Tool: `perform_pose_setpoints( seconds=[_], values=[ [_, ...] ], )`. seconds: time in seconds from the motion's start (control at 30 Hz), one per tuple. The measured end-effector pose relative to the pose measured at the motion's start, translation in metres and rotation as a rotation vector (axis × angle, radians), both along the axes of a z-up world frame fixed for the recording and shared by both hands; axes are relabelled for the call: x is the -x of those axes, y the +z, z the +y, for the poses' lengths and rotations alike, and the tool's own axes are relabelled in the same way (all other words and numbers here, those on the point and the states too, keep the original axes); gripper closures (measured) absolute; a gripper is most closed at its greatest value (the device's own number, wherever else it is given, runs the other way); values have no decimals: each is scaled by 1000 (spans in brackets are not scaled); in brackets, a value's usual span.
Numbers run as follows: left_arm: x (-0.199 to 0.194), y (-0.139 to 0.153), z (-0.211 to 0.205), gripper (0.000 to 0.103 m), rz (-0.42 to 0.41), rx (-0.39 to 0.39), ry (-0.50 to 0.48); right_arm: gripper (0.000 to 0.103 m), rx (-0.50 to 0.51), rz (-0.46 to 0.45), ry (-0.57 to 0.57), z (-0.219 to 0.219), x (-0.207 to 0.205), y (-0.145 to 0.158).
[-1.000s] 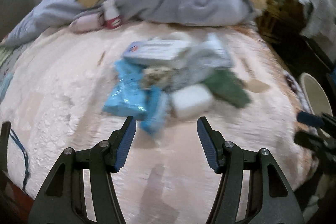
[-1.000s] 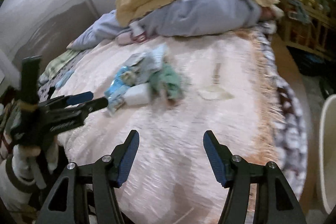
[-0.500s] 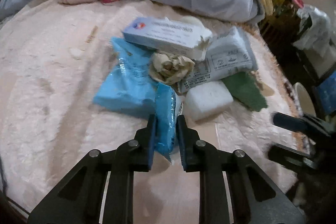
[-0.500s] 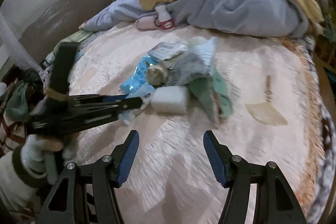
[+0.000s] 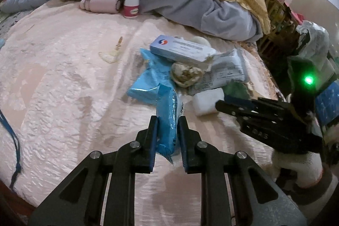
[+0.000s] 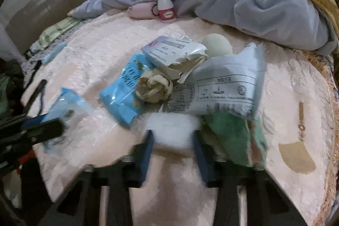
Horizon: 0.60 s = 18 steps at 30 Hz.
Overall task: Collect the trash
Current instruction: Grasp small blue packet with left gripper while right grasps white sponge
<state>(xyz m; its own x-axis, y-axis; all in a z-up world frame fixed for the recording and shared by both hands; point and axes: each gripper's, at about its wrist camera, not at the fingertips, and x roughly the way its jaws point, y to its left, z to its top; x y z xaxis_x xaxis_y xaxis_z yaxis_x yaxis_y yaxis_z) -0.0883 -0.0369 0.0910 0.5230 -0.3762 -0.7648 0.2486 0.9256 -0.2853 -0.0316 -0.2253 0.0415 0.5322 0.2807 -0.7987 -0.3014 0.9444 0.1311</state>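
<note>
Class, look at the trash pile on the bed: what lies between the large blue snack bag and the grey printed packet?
A crumpled beige paper ball lies between the blue snack bag and the grey printed packet, touching both; the right wrist view shows it best.

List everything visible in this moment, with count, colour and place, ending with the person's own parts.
small wrapper: 1, blue, between the left gripper's pads
large wrapper: 1, blue, left of the pile
box: 1, pale blue, torn, top of pile
paper ball: 1, beige, pile centre
pouch: 1, grey-white, right of the ball
white block: 1, between the right gripper's pads
cloth: 1, green, under the pouch
bottle: 1, white and pink, upright by the bedding
blankets: grey under yellow, far end
bedspread: 1, pink
left gripper: shut on small wrapper
right gripper: shut on white block
gloved hand: white, right edge
</note>
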Motion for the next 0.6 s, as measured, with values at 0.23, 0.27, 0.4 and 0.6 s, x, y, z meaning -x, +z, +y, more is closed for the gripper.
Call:
perform_pose_setpoints(
  seconds=[0.23, 0.27, 0.4, 0.6],
  values=[
    [8, 9, -21, 86, -24, 4, -18, 76, -14, 2, 19, -13, 21, 8],
    [10, 11, -20, 86, -32, -2, -17, 60, -5, -4, 11, -10, 20, 7],
    [15, 14, -8, 86, -40, -16, 0, 44, -25, 3, 7, 5, 9, 1],
    [13, 8, -1, 86, -27, -13, 21, 60, 8, 19, -35, 18, -14, -15]
  ],
)
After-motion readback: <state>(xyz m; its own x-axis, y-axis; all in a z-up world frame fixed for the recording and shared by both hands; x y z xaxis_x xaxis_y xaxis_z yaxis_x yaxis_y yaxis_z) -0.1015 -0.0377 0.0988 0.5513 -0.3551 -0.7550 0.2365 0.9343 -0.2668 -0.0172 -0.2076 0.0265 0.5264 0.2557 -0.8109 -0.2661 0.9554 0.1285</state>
